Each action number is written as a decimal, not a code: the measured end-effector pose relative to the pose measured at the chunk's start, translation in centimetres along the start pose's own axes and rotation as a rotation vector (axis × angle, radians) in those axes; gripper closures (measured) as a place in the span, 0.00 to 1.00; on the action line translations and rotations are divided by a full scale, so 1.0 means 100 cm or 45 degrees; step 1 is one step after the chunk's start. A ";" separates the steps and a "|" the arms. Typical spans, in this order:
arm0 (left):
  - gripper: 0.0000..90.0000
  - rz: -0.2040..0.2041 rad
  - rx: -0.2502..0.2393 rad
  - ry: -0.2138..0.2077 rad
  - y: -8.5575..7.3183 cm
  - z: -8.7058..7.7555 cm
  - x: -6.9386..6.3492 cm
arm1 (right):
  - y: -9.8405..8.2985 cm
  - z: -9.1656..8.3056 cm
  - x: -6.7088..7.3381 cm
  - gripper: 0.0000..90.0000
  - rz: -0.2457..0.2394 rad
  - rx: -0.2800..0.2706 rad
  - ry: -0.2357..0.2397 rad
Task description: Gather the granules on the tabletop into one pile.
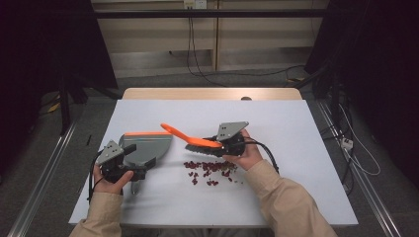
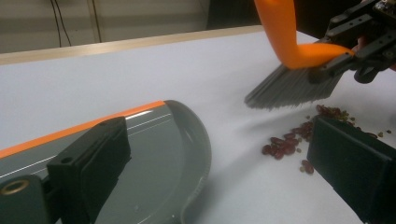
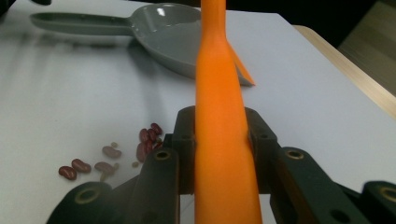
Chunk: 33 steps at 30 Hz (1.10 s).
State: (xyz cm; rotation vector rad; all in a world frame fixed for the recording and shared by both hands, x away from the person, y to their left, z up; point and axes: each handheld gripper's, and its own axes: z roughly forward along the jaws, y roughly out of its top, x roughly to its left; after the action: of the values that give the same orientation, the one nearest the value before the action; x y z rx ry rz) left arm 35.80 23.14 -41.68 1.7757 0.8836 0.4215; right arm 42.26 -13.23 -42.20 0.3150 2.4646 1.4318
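Right gripper [image 1: 225, 144] clamps the orange brush [image 1: 190, 138] by its base, handle slanting away from the jaws, bristles hanging just above the red beans [image 1: 210, 170] beneath it. Left gripper [image 1: 129, 157] grips the grey dustpan [image 1: 148, 147], whose pan lies ahead of its jaws, near the beans.

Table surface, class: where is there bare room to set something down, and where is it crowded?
Free: the far strip of the table beyond the brush, and the near edge between the sleeves. Crowded: the middle, where the dustpan, the beans, the left gripper and the right gripper gather.
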 end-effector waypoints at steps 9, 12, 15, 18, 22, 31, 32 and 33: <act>0.06 0.010 0.002 -0.006 0.001 0.001 -0.002 | -0.023 -0.032 -0.005 0.79 0.049 0.100 -0.166; 0.06 0.011 0.002 -0.007 0.001 0.001 -0.003 | -0.033 -0.032 -0.001 0.79 0.051 0.134 -0.167; 0.06 0.011 0.003 -0.007 0.001 0.002 -0.003 | -0.037 -0.030 0.003 0.79 0.085 0.105 -0.140; 0.06 0.011 0.006 -0.009 0.001 0.002 -0.003 | -0.036 -0.028 0.008 0.79 0.077 0.096 -0.121; 0.06 0.007 0.002 -0.009 0.001 0.002 -0.003 | -0.036 -0.028 0.010 0.79 0.107 0.065 -0.086; 0.06 0.019 0.012 -0.007 0.001 0.003 -0.003 | -0.034 -0.031 0.009 0.79 0.124 0.025 -0.126; 0.06 0.019 0.011 -0.007 0.001 0.002 -0.003 | -0.033 -0.032 0.007 0.79 0.142 0.007 -0.136; 0.06 0.017 0.010 -0.006 0.001 0.002 -0.003 | -0.032 -0.034 0.006 0.79 0.162 -0.012 -0.148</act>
State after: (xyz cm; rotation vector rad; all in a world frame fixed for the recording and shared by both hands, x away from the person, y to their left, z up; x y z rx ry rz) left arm 35.78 22.72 -41.63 1.7901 0.8713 0.4227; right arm 40.37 -17.34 -43.44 0.5458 2.3817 1.4301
